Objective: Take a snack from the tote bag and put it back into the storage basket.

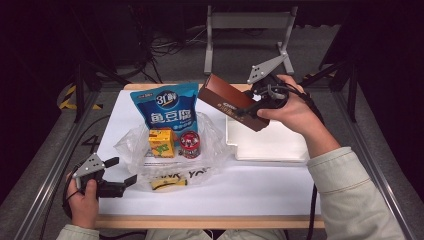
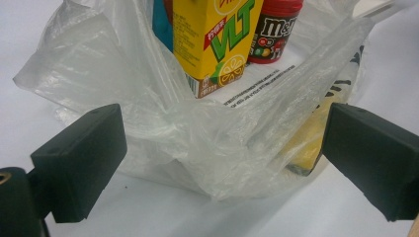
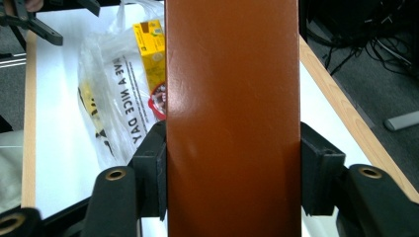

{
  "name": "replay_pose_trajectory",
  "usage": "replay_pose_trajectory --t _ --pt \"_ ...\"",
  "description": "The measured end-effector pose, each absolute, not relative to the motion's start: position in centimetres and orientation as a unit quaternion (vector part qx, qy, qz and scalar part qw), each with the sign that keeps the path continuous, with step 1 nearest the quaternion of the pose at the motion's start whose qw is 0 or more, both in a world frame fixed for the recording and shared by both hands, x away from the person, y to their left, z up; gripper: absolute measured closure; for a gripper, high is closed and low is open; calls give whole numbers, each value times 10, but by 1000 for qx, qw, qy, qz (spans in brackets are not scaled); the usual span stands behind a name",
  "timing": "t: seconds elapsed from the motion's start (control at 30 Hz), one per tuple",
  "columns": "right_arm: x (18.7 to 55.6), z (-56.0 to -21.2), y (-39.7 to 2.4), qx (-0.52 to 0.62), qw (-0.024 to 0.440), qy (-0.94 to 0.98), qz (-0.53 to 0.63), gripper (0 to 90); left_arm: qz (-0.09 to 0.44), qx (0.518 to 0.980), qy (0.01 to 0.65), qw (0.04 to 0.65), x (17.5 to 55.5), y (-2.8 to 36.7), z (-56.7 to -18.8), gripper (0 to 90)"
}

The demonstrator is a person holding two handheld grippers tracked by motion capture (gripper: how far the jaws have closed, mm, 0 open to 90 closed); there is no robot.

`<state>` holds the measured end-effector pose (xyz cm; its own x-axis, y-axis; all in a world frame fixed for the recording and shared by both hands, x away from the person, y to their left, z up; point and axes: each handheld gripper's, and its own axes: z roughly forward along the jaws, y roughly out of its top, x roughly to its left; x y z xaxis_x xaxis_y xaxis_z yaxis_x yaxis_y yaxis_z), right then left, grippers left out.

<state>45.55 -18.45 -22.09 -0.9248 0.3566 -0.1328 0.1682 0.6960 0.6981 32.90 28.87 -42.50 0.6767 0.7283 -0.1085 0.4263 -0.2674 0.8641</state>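
Observation:
My right gripper (image 1: 250, 108) is shut on a long brown box (image 1: 231, 101) and holds it tilted in the air above the table's far right. In the right gripper view the box (image 3: 232, 98) stands between both pads (image 3: 148, 173). A clear plastic bag (image 1: 212, 145) lies at the table's middle with a yellow juice carton (image 1: 161, 142) and a red candy can (image 1: 190, 144) standing in it. A flat yellow packet (image 1: 169, 183) lies at its near edge. My left gripper (image 1: 124, 170) rests open at the near left, its jaws on either side of the bag's (image 2: 163, 113) near edge without pressing it.
A blue snack pouch (image 1: 167, 106) stands behind the bag. A white tray (image 1: 272, 145) lies on the right of the white table top, under the lifted box. A metal frame (image 1: 247, 22) stands on the floor beyond the table. Cables run across the floor behind.

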Motion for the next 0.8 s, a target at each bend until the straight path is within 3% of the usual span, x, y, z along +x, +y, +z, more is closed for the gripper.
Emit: replay_pose_trajectory --t 0.8 --pt "476 -232 -235 169 161 914 331 428 159 791 354 473 326 286 -423 35"
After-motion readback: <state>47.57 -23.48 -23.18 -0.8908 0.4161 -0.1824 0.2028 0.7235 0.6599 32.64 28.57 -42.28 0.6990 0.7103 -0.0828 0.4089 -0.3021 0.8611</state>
